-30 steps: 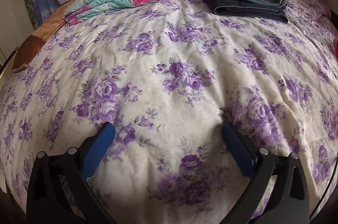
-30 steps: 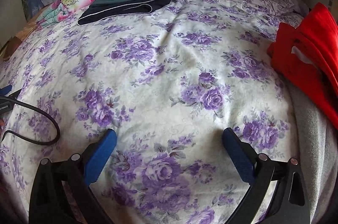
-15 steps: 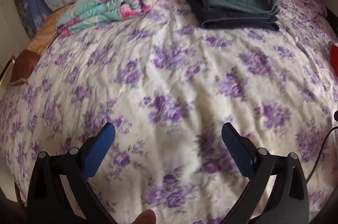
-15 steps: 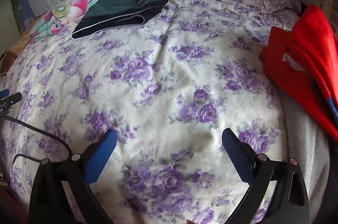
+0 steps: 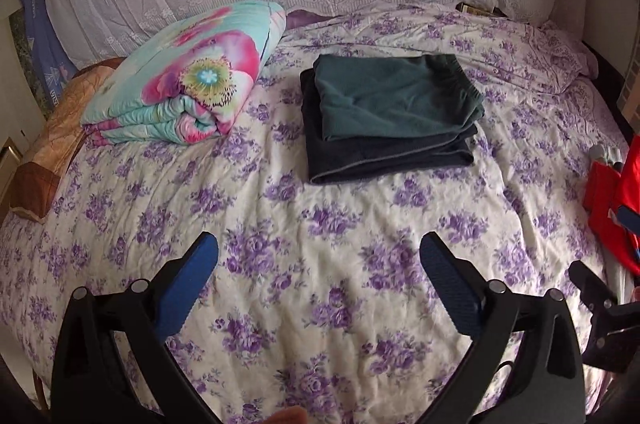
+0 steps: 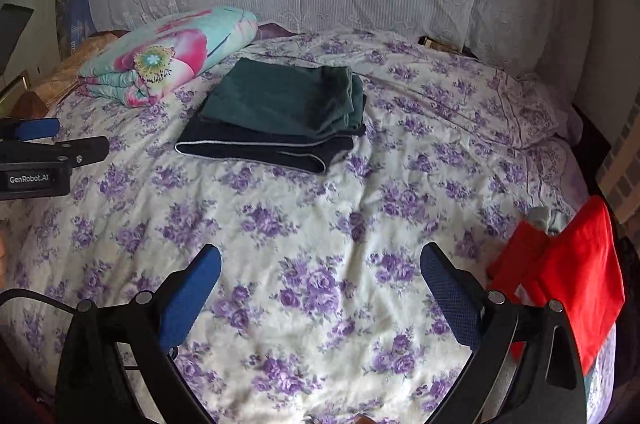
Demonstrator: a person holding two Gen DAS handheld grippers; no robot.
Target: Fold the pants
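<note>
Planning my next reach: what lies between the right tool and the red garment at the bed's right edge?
Nothing but bare flowered bedspread. In the right wrist view the open right tool hangs over it, and the red garment lies just beyond its right finger.

Both wrist views face headboard; share bedspread [image 5: 320,208], folded stack [image 6: 280,116].

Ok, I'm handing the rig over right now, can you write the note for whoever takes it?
Left gripper: open, empty, above the bedspread.
Right gripper: open, empty, above the bedspread too.
Done: green pants folded and stacked on folded dark pants, far side of the bed beside the floral quilt.
Left: red garment lies unfolded at the bed's right edge, near the right gripper; probably next, though whether it is pants cannot be told. Middle of the bed has room for folding.
</note>
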